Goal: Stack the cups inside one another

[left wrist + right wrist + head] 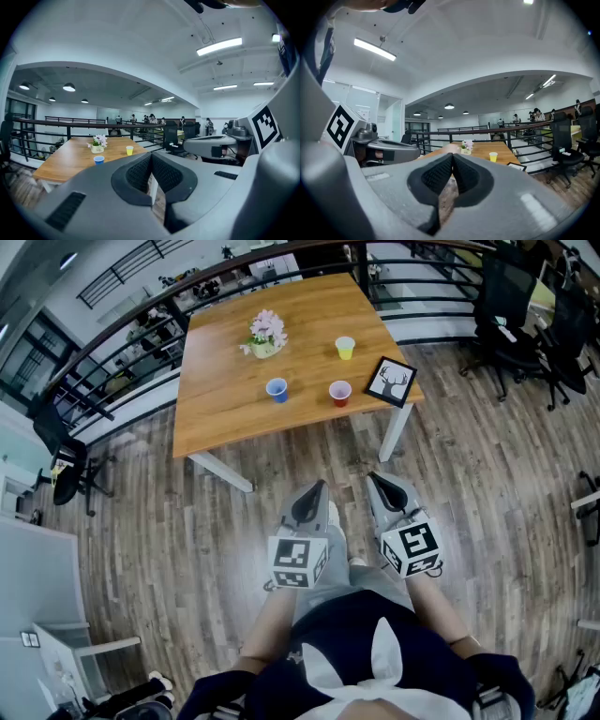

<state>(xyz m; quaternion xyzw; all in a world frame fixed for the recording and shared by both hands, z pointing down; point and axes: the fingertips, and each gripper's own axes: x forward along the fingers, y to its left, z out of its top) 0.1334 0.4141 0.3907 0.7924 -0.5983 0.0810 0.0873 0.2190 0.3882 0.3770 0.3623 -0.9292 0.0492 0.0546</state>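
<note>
Person's torso, dark sleeves and white front, fills head view at 6 o'clock, forearms running up to both grippers. Grey-brown wood-plank floor covers most of the frame. Rectangular light wooden table on white legs sits at 12 o'clock from the grippers, well apart from them. Black metal railing curves behind the table from 9 to 1 o'clock; black office chairs at 2 o'clock. Left gripper, grey shell with marker cube: jaws clenched, ribbed black pads meeting at the tips, nothing between them, only floor and a white table leg seen through the gap below. Right gripper, same build, just beside the left: jaws clenched too, empty. Both point toward the table. Black-framed deer picture sits askew at the table's 4 o'clock corner; flat or propped, cannot tell. Small pot of pink and white flowers at 11 o'clock of table centre. Three cups, all upright, all apart, none nested: small round yellow cup at 2 o'clock of table centre, small round red cup at 4 o'clock near the deer picture, small round blue cup at 6 o'clock, near the red one. Left gripper view catches blue and yellow cups plus flowers; right gripper view catches yellow cup and flowers.
</note>
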